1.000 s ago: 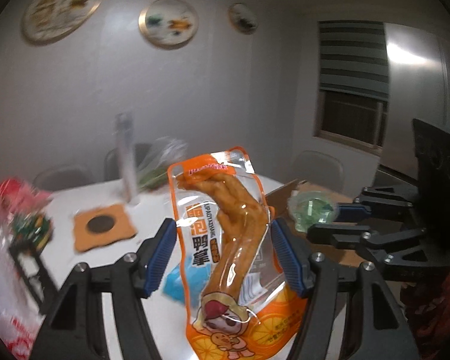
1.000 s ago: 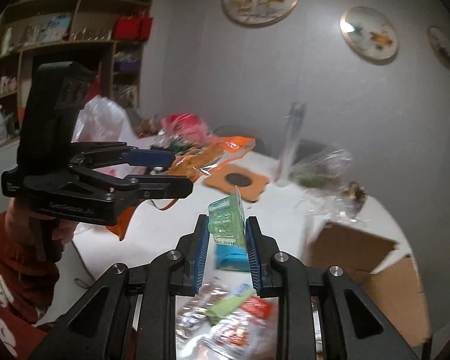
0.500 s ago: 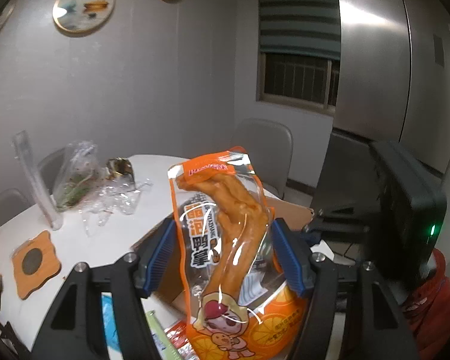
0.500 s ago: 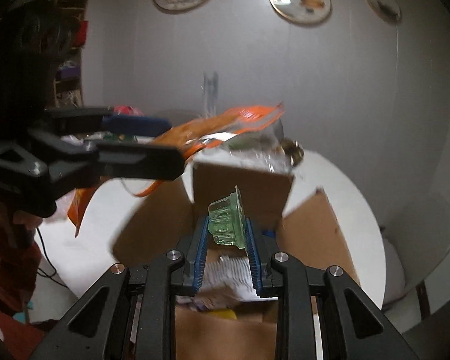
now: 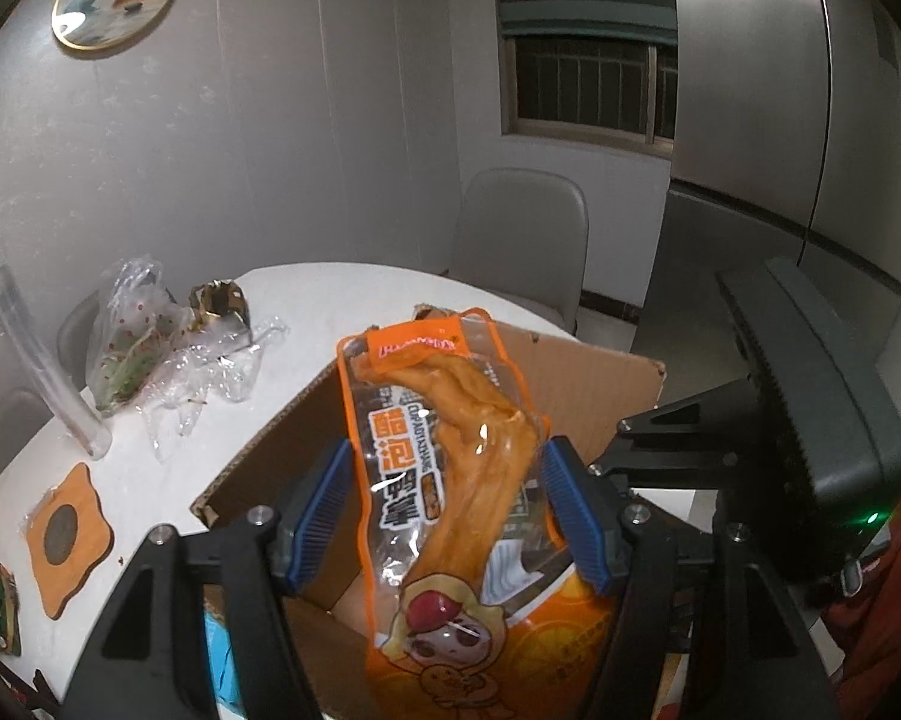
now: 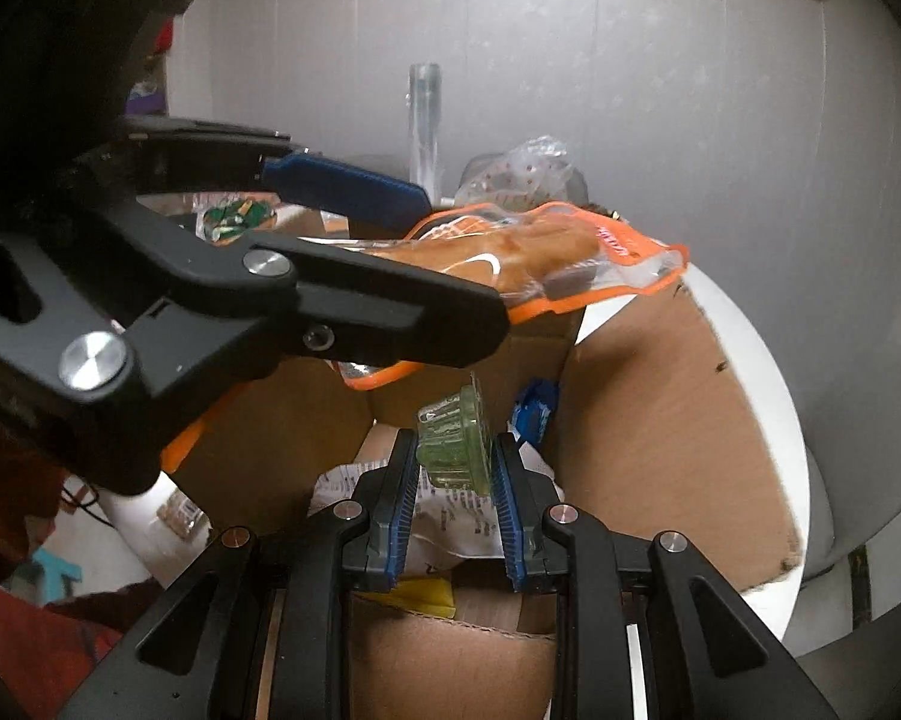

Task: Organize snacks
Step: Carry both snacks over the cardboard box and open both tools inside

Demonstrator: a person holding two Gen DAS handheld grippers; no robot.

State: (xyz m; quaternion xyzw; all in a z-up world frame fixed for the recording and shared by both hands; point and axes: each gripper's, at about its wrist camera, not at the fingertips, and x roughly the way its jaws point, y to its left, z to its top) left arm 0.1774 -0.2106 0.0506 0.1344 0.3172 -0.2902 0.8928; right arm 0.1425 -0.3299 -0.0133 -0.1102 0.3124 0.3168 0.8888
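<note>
The orange duck-foot snack pouch (image 5: 450, 480) sits upright between the blue pads of the left gripper (image 5: 450, 510), pinched across its width and hanging over the open cardboard box (image 5: 576, 378). Seen from the right wrist, the same pouch (image 6: 540, 258) lies nearly flat above the box mouth, and the left gripper's black frame (image 6: 240, 276) fills that side of the picture. Lower down, the right gripper (image 6: 455, 474) is clamped narrow on a small green ribbed jelly cup (image 6: 453, 444), which is tilted and poised just above the packets already in the box: a white printed packet (image 6: 450, 516), a blue one (image 6: 534, 411) and a yellow one (image 6: 426, 594).

The step in hand looks like the drop-off: both snacks are carried and hover over the box (image 6: 660, 408), neither yet released. Next, each gripper probably needs to sink a little inside the flaps and then spread its fingers, 1 at a time, so the long pouch does not catch on a flap or land across the cup.

On the round white table (image 5: 306, 312) beyond the box lie crumpled clear bags (image 5: 150, 348), a clear tube (image 5: 42, 372) and an orange coaster (image 5: 69, 540)
</note>
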